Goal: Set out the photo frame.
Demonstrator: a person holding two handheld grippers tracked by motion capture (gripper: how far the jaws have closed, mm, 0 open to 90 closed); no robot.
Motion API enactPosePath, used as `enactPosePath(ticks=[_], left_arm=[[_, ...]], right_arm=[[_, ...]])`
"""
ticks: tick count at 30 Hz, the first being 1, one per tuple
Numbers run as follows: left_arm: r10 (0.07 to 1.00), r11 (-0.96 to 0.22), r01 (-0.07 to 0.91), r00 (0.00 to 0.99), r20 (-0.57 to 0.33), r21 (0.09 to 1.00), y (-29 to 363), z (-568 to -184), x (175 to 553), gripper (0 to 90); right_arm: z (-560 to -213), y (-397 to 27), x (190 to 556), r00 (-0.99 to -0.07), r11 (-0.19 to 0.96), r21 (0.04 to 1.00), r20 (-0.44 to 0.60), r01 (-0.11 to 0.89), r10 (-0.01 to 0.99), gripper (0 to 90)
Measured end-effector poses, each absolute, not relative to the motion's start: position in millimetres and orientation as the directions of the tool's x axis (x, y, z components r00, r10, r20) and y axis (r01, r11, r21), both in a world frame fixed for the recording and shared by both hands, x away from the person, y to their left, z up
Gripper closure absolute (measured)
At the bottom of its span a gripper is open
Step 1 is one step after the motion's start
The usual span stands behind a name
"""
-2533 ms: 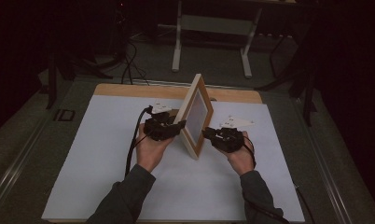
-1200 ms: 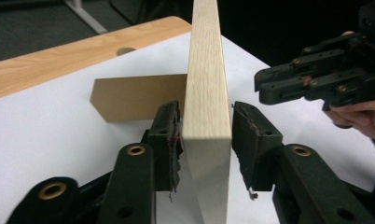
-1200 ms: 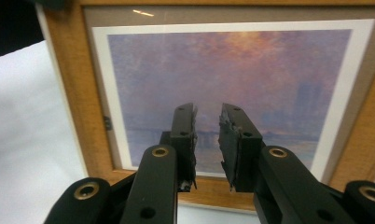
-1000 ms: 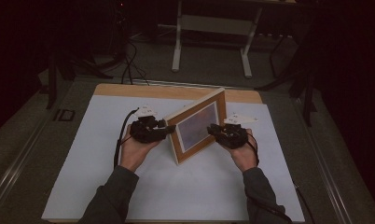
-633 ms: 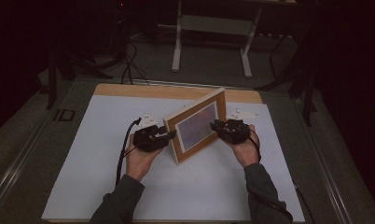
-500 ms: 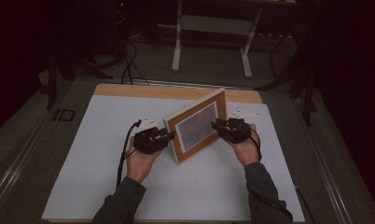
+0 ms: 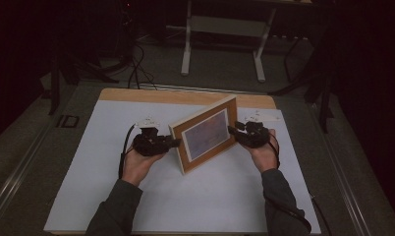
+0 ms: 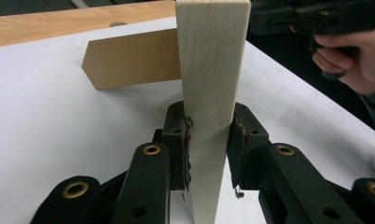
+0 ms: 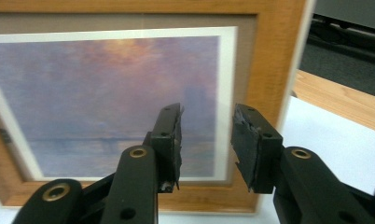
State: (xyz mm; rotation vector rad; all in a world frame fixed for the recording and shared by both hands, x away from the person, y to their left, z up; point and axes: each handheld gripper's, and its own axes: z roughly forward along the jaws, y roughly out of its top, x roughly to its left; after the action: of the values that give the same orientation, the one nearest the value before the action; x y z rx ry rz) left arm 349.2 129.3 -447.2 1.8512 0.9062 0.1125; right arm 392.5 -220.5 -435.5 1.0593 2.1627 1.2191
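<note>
Standing on its lower edge on the white sheet of the bench (image 7: 112,196), the picture frame (image 7: 205,133) now leans back with its sunset print facing the person, where a couple of seconds ago it was held edge-on and more upright between the two hands. The left hand-held gripper (image 8: 209,140) has just been closing, and in the left gripper view its pads sit against both faces of the frame's pale wooden side edge, pinching it. The right hand-held gripper (image 9: 206,140) has just been opening; its jaws stand spread in front of the glass near the frame's right border with nothing between them, so it has let go. Behind the frame, the brown back stand (image 8: 129,58) is swung out and seems to touch the sheet, though whether it bears the weight yet I cannot tell. My reading is that the frame is being set up to stand by itself, and the left grip is the last hold before release. The bench is a white sheet over a wooden top whose bare strip (image 7: 185,97) shows at the far edge. Beyond it the room is dark, with a grey floor, cables (image 7: 136,64) and the metal legs of a stand (image 7: 222,44).
</note>
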Motion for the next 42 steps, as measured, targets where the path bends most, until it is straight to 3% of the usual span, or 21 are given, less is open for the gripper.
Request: enactPosePath(ticks=[12,19,24,30,31,37,42], left_arm=[[0.564,-0.248,0.521,0.763,-0.315,0.817,149,-446,361,72.2],[0.58,-0.27,0.503,0.766,-0.279,0.821,152,-444,365,71.3],[0.612,-0.274,0.498,0.75,-0.251,0.823,153,-443,368,70.4],[0.634,-0.274,0.492,0.739,-0.23,0.826,152,-443,372,70.1],[0.639,-0.27,0.492,0.735,-0.229,0.828,152,-443,372,70.0],[0.658,-0.263,0.498,0.719,-0.224,0.826,151,-443,379,69.9],[0.658,-0.253,0.497,0.717,-0.229,0.83,152,-445,382,69.4]], right_arm=[[-434,-225,415,-0.573,0.277,0.866,0.014,0.416,0.82,46.3],[-432,-216,429,-0.593,0.243,0.881,0.051,0.406,0.804,32.1],[-432,-215,434,-0.603,0.228,0.882,0.077,0.412,0.794,29.8],[-433,-219,436,-0.629,0.215,0.874,0.126,0.436,0.767,37.0],[-434,-223,436,-0.62,0.2,0.868,0.148,0.455,0.771,41.7],[-435,-231,431,-0.596,0.201,0.855,0.148,0.479,0.789,56.3],[-435,-233,427,-0.583,0.209,0.849,0.137,0.485,0.801,61.3]])
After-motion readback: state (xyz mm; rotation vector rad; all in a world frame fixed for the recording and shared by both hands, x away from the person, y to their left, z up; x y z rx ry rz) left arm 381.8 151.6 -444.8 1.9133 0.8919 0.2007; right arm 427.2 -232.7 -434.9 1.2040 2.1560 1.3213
